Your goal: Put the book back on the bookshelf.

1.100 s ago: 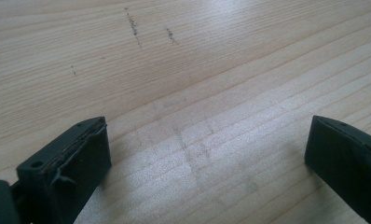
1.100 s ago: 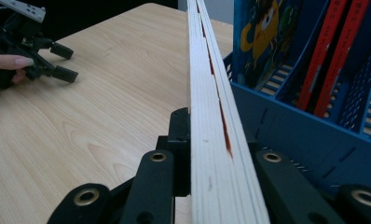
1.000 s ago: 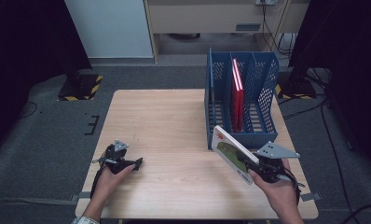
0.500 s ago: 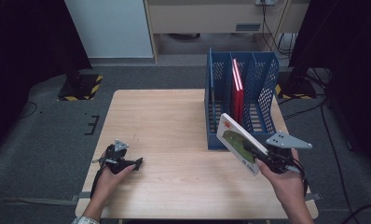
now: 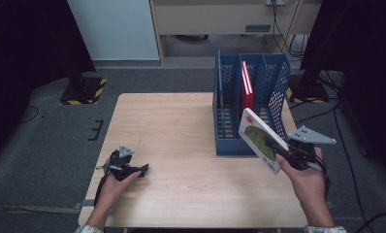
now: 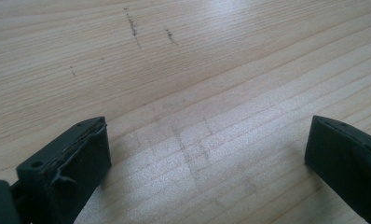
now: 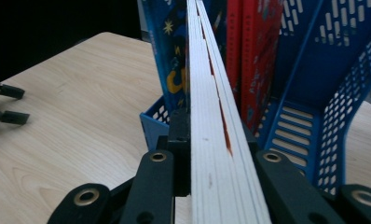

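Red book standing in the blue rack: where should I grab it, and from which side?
Probably its top edge, from above. The red book stands upright in the blue rack, whose walls flank its covers. The right hand-held gripper is shut on the white book.

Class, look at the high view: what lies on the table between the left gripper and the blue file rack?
Nothing: between the left gripper and the blue file rack, the high view shows bare wooden table.

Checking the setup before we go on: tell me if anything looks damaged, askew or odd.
One small thing: the pad on the left claw looks frayed, its edge peeling on the left-hand finger in the left claw view. The book tilts in the right claw, but it is being carried. The blue rack stands upright on the table.
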Demonstrator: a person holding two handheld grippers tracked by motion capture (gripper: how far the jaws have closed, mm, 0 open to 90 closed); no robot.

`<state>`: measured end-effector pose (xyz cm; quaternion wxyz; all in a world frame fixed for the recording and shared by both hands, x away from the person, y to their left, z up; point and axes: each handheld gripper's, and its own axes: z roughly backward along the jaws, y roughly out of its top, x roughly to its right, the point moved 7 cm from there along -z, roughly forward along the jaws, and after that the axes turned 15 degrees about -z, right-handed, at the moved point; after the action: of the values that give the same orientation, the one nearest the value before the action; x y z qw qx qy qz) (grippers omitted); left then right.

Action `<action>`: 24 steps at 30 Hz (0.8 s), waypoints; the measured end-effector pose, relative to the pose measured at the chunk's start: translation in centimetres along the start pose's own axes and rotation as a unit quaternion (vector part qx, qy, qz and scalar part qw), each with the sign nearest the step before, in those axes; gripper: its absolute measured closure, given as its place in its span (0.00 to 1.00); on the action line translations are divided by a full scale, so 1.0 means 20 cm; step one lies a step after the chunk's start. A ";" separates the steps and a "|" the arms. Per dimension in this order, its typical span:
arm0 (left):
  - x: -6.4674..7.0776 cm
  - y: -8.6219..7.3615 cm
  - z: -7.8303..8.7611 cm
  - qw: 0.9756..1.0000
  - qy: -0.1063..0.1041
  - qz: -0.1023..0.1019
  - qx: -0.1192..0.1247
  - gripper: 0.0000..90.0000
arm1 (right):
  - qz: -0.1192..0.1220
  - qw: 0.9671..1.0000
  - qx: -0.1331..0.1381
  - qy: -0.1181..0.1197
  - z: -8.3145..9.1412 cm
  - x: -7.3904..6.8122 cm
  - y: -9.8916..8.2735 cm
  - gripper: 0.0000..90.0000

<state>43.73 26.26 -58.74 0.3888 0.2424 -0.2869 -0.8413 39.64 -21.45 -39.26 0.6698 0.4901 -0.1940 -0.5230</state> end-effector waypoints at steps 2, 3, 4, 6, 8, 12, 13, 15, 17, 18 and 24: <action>0.00 0.00 0.00 1.000 0.000 0.000 0.000 0.00 | -0.005 1.000 0.001 -0.003 0.00 0.01 0.01 0.85; 0.00 0.00 0.00 1.000 0.000 0.000 0.000 0.00 | -0.005 1.000 0.002 -0.003 0.00 0.02 0.01 0.84; 0.00 0.00 0.00 1.000 0.000 0.000 0.000 0.00 | -0.004 1.000 0.002 -0.005 -0.01 0.02 0.02 0.85; 0.00 0.00 0.00 1.000 0.000 0.002 0.001 0.00 | -0.005 1.000 0.002 -0.010 -0.01 0.03 0.03 0.85; 0.00 0.00 0.00 1.000 0.001 0.001 0.001 0.00 | -0.004 1.000 0.001 -0.011 -0.01 0.04 0.04 0.85; 0.00 0.00 0.00 1.000 0.001 0.002 0.001 0.00 | -0.003 1.000 0.000 -0.015 -0.01 0.05 0.05 0.85; 0.00 0.00 0.00 1.000 0.001 0.002 0.001 0.00 | -0.003 1.000 0.001 -0.016 -0.01 0.05 0.05 0.85; 0.00 0.00 0.00 1.000 0.000 0.001 0.000 0.00 | -0.003 1.000 0.000 -0.016 0.00 0.06 0.05 0.84; 0.00 0.00 0.00 1.000 0.000 0.001 0.000 0.00 | -0.005 1.000 0.001 -0.020 0.01 0.06 0.05 0.85; 0.00 0.00 0.00 1.000 0.000 0.001 0.000 0.00 | -0.003 1.000 0.001 -0.020 0.01 0.07 0.06 0.85; 0.00 0.00 0.00 1.000 0.001 0.001 -0.001 0.00 | -0.010 0.999 0.005 -0.030 0.00 0.11 0.08 0.85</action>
<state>43.74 26.15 -58.74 0.3902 0.2423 -0.2864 -0.8408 41.15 -23.44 -38.44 0.6558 0.4794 -0.2120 -0.5433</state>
